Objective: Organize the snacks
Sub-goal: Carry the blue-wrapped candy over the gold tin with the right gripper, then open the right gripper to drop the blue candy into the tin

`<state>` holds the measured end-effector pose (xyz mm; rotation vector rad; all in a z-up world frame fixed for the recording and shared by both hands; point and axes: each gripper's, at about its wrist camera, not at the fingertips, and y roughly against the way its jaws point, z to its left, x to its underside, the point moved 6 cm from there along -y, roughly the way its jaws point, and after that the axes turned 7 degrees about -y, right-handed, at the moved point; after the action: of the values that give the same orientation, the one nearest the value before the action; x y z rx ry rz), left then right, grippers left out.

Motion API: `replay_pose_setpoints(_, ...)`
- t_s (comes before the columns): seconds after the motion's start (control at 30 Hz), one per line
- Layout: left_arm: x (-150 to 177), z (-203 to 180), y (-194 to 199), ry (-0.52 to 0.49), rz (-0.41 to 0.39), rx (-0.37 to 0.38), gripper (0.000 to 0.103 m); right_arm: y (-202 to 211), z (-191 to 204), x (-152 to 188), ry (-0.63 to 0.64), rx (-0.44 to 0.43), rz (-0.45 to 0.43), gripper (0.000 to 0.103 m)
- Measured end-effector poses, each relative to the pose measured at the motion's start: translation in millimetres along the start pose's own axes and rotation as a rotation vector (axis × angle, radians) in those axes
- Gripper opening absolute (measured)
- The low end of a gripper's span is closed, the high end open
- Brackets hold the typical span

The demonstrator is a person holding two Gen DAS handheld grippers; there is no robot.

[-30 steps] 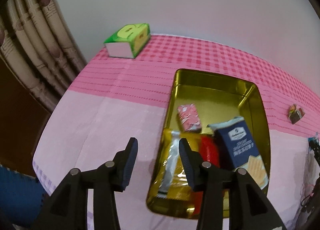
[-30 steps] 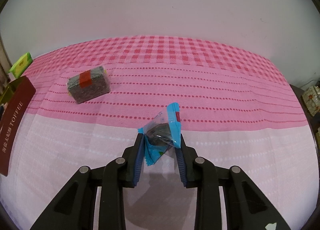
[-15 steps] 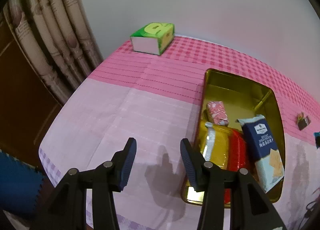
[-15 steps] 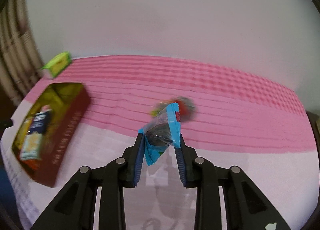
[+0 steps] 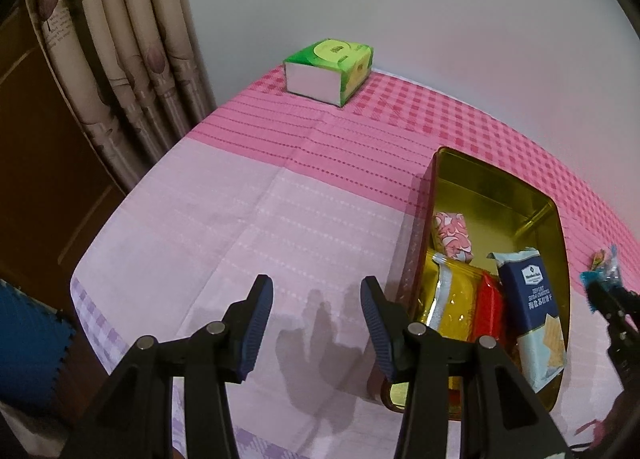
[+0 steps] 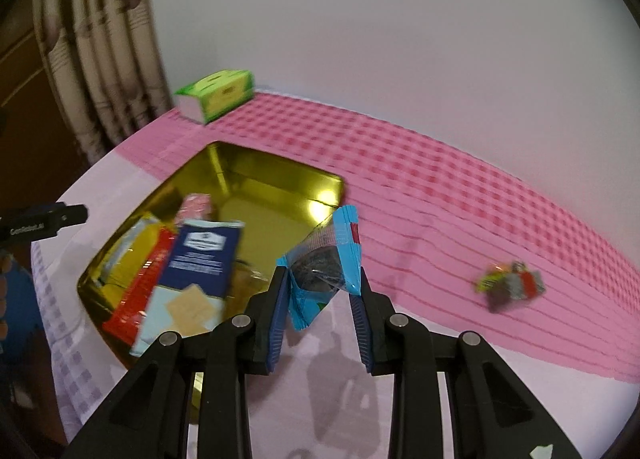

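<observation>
Here the right gripper (image 6: 320, 291) pinches a blue-wrapped snack (image 6: 326, 259) between its pads, tilted down over the gold tin (image 6: 276, 171), whose cracker packet (image 6: 192, 271) lies just left of it; another wrapped snack (image 6: 512, 289) lies on the table (image 6: 440, 187) to its right. The left gripper (image 5: 316, 323) hangs open and empty over the cloth, the tin just to its right.

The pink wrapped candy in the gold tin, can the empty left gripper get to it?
Probably yes. The pink wrapped candy lies uncovered on top in the open gold tin, with no lid. The left gripper is open, empty, and just beside the tin.
</observation>
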<state>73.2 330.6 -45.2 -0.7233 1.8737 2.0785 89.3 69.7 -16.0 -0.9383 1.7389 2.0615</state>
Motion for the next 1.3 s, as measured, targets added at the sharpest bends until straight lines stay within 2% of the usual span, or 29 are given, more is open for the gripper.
replay_pose_setpoints(0.23, -1, 6, -2, 0.025, 0.005, 0.006, 0.047, -15, 31, 7, 0.068, -0.011, 0.032, 0.027)
replay_pose_setpoints(0.5, 0, 12, -4, 0.049, 0.015, 0.003, 0.047, -8, 60, 11, 0.079, -0.101, 0.041, 0.027)
replay_pose_setpoints(0.7, 0, 17, -4, 0.070, 0.017, 0.004, 0.047, -9, 46, -4, 0.067, -0.044, 0.005, 0.027)
replay_pose_setpoints(0.87, 1, 21, -4, 0.077, 0.017, -0.009, 0.047, -28, 23, -10, 0.028, 0.020, 0.037, 0.028)
replay_pose_setpoints(1.3, 2, 23, -8, 0.080, 0.030, -0.012, 0.047, -44, 26, -11, 0.043, 0.034, 0.062, 0.030)
